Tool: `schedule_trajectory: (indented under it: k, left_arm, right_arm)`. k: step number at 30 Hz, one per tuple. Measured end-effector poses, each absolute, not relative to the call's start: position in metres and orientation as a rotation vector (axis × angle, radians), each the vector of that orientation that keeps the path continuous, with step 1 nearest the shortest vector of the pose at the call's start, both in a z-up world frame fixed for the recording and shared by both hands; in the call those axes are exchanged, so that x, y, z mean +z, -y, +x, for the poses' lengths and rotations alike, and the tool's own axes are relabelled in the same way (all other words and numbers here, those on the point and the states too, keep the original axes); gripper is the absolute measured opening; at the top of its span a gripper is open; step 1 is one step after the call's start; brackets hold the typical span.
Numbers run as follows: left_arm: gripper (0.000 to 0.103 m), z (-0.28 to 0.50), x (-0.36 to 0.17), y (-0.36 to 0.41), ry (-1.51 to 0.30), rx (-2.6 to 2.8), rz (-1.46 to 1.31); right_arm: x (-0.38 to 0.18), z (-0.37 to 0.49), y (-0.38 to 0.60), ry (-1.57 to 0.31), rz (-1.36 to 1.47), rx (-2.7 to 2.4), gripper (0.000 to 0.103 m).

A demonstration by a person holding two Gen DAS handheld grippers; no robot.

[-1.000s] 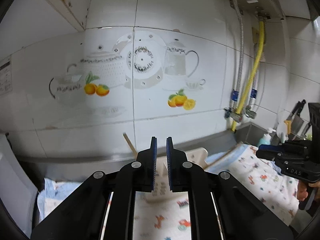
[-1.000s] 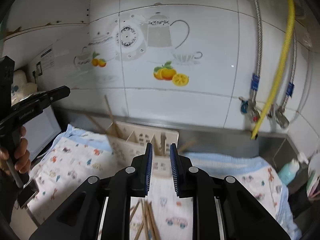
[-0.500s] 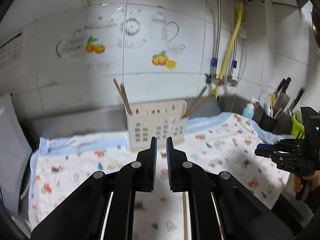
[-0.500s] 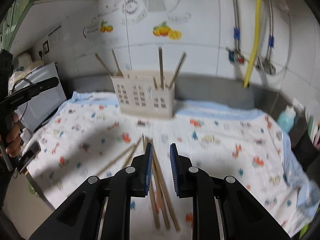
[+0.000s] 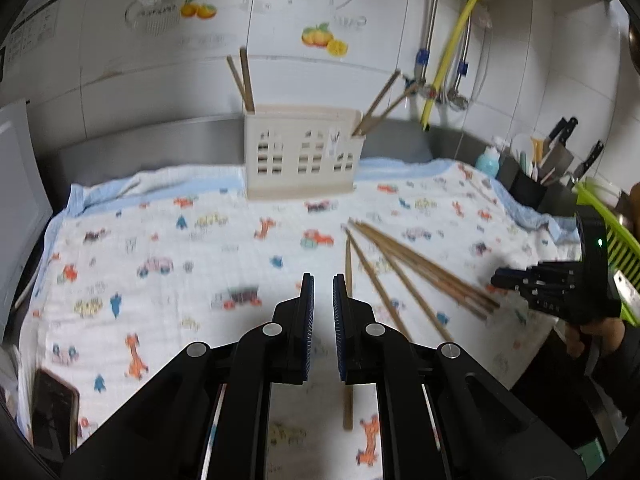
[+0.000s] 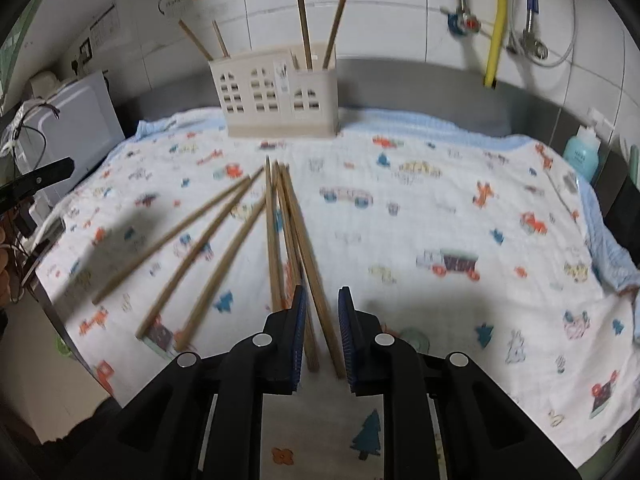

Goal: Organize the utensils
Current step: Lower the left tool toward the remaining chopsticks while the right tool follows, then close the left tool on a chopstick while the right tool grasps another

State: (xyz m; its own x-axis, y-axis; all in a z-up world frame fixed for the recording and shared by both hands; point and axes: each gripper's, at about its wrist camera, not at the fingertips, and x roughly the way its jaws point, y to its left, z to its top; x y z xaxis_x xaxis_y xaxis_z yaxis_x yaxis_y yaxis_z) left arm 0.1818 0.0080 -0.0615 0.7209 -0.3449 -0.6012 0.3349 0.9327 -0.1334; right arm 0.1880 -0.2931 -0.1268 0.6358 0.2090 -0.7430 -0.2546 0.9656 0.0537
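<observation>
Both grippers, left (image 5: 321,300) near-clenched and right (image 6: 322,312) narrowly parted, grasp nothing above loose chopsticks (image 6: 276,236) mid-counter; next: straddle one.

The chopsticks (image 6: 224,240) look like plain brown wood, not shiny. The holder (image 6: 276,92) is smooth cream plastic. The cloth (image 6: 440,216) is soft and thin (a little crinkly). The wall tiles (image 5: 120,72) are glossy. The grippers (image 5: 322,296) are matt black plastic.

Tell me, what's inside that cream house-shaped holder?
The holder has four wooden chopsticks sticking out, two at each end. Its walls hide their lower ends and anything shorter.
</observation>
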Motion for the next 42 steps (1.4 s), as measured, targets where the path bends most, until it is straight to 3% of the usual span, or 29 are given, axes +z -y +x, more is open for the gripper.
schedule_trajectory:
  k: [4,7,25,29,42]
  left_arm:
    - [0.01,0.175,-0.082,-0.008,-0.718,-0.364,-0.017]
    - [0.02,0.17,-0.096,-0.007,-0.757,-0.364,-0.025]
    - [0.022,0.163,-0.131,0.01,-0.841,-0.391,-0.021]
    - [0.031,0.163,-0.137,0.013,-0.848,-0.393,-0.019]
    - [0.03,0.169,-0.157,0.024,-0.861,-0.367,0.019]
  right_arm:
    - [-0.135,0.189,0.296,-0.856,-0.059,0.275,0.012]
    - [-0.138,0.191,0.296,-0.863,-0.064,0.286,0.012]
    - [-0.156,0.198,0.295,-0.893,-0.088,0.33,0.01]
    - [-0.156,0.197,0.295,-0.888,-0.089,0.329,0.01]
    - [-0.156,0.197,0.297,-0.884,-0.071,0.324,0.009]
